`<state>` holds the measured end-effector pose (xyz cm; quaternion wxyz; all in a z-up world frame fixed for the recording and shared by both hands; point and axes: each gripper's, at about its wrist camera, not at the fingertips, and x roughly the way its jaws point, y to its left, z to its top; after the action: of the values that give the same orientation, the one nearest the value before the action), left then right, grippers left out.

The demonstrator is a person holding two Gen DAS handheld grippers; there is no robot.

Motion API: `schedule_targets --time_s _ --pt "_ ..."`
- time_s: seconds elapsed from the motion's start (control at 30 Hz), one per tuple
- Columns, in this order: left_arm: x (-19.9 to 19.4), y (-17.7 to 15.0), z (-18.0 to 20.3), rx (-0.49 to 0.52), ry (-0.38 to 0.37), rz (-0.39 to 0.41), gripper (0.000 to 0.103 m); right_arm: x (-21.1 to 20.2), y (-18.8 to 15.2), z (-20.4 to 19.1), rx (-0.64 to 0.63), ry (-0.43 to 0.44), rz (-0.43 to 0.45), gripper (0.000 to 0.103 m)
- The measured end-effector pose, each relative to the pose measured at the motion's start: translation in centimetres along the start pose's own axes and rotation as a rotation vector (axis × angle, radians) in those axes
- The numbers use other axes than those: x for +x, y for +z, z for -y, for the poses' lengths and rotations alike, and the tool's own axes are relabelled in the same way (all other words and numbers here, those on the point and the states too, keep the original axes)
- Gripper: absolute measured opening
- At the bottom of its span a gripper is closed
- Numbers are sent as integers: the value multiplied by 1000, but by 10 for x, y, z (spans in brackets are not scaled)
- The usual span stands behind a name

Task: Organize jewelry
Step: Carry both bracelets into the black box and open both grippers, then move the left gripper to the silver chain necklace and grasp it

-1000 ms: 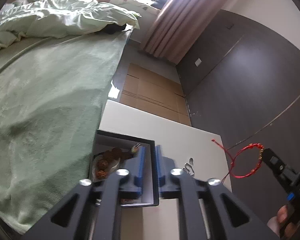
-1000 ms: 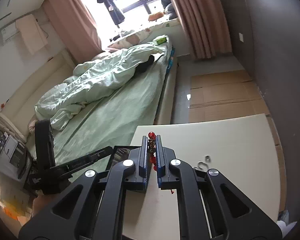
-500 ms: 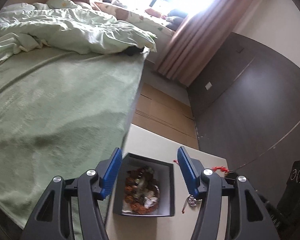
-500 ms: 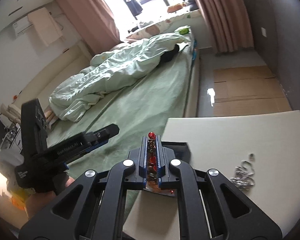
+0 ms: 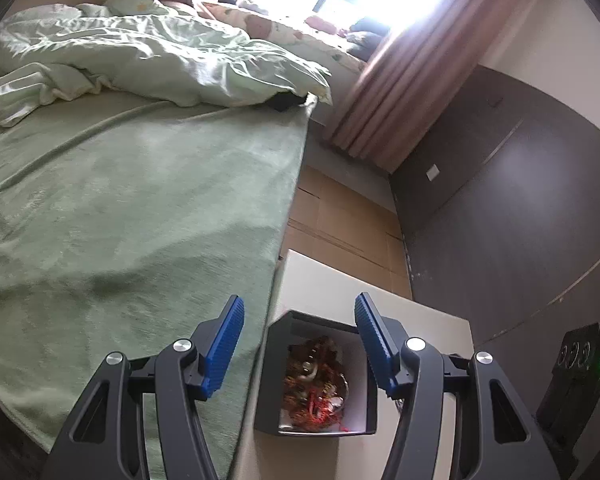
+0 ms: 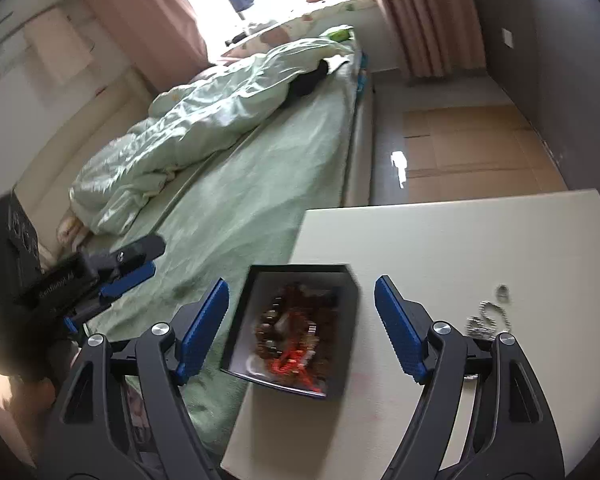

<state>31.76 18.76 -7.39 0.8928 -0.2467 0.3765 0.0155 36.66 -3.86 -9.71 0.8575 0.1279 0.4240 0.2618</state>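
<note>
A dark open jewelry box (image 5: pixel 274 376) (image 6: pixel 350 312) sits at the near left corner of the cream table (image 6: pixel 460 240). It holds brown bead bracelets and the red string bracelet (image 6: pixel 296 362) (image 5: pixel 320 412). My left gripper (image 5: pixel 298 346) is open and empty, hovering above the box. My right gripper (image 6: pixel 300 328) is open and empty, also above the box. A silver chain (image 6: pixel 486 318) lies on the table right of the box, beside a small ring (image 6: pixel 502 290).
A bed with a green blanket (image 5: pixel 120 220) and a rumpled duvet (image 6: pixel 204 116) runs along the table's left side. A dark wall (image 5: pixel 520 220) stands to the right. Cardboard sheets (image 6: pixel 472 148) cover the floor beyond the table.
My right gripper carried the red bracelet over the box and opened; the bracelet now lies in the box. My left gripper opened earlier and stays open above the box.
</note>
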Motion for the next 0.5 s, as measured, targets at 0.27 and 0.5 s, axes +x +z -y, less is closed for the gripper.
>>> schedule_targets --time_s 0.27,0.5 --pt "13 -14 42 111 -24 -26 56 -28 1 54 53 -76 -13 76" --pt "30 -32 75 183 -57 -76 54 -45 -5 93 85 -140 -40 76"
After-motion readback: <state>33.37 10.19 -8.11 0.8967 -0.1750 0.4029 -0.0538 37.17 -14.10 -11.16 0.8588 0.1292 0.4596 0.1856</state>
